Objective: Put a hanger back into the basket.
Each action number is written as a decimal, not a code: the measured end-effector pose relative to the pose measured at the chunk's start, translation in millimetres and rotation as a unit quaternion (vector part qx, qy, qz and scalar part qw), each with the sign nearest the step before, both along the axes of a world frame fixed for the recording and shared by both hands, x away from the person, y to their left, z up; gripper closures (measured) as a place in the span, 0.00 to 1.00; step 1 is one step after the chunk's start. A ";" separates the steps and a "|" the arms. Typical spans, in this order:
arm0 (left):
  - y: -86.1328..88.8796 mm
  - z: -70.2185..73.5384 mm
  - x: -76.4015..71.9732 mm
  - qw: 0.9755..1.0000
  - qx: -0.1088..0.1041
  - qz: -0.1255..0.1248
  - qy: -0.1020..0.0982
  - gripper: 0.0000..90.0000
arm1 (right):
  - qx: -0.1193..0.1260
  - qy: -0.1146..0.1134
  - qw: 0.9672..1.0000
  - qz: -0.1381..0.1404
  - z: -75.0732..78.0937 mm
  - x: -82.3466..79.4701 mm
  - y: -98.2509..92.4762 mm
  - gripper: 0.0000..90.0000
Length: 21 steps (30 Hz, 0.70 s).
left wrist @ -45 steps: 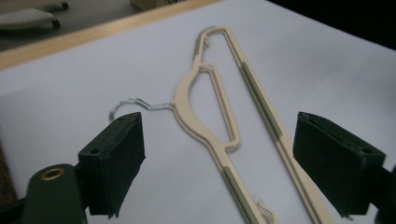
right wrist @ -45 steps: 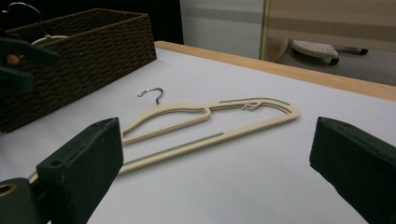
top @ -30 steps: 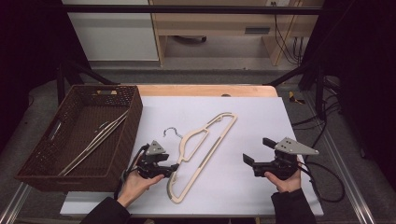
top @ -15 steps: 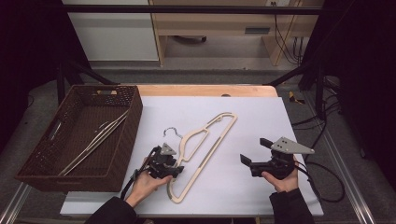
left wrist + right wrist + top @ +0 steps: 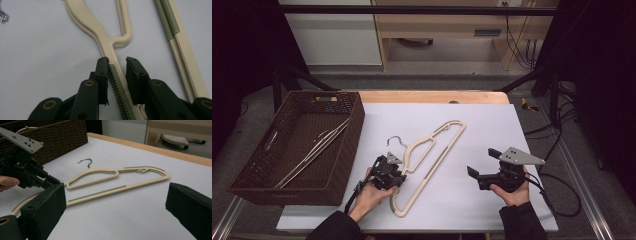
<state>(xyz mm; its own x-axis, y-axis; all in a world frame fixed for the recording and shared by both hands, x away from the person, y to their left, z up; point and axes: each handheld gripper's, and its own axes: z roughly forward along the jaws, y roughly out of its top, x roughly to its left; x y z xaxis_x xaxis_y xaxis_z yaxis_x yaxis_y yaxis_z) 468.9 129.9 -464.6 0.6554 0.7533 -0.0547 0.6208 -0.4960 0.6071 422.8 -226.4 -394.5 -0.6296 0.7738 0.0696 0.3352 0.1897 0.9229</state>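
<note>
A cream hanger (image 5: 414,150) with a metal hook lies flat on the white table top. My left gripper (image 5: 399,176) is low over its near shoulder arm. In the left gripper view the jaws (image 5: 117,62) straddle that arm of the hanger (image 5: 87,23), which carries a ribbed strip. They have just been closing. One pad lies against the arm and a gap shows at the other. My right gripper (image 5: 482,162) is held above the table to the right, open wide with nothing between its fingers. The right gripper view (image 5: 115,188) looks across at the hanger (image 5: 100,173) and the left gripper (image 5: 53,181).
A brown woven basket (image 5: 347,145) stands at the table's left edge with several thin hangers (image 5: 319,145) inside; its wall (image 5: 62,137) rises beyond the left gripper. A wooden strip (image 5: 432,96) runs along the far edge. Cables trail at the right.
My left gripper has shifted a little right onto the hanger's arm, and its jaws have narrowed around it. The right gripper has stayed put.
</note>
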 end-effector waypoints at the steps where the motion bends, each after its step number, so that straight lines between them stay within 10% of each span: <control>1: 0.8 0.1 0.3 1.000 -0.003 0.000 0.001 0.80 | 0.001 0.000 1.000 -0.002 0.1 -0.1 0.2 0.04; 21: 2.8 2.1 -1.3 1.000 -0.001 0.007 -0.015 0.88 | 0.000 0.001 1.000 0.002 -0.5 -0.1 0.7 0.04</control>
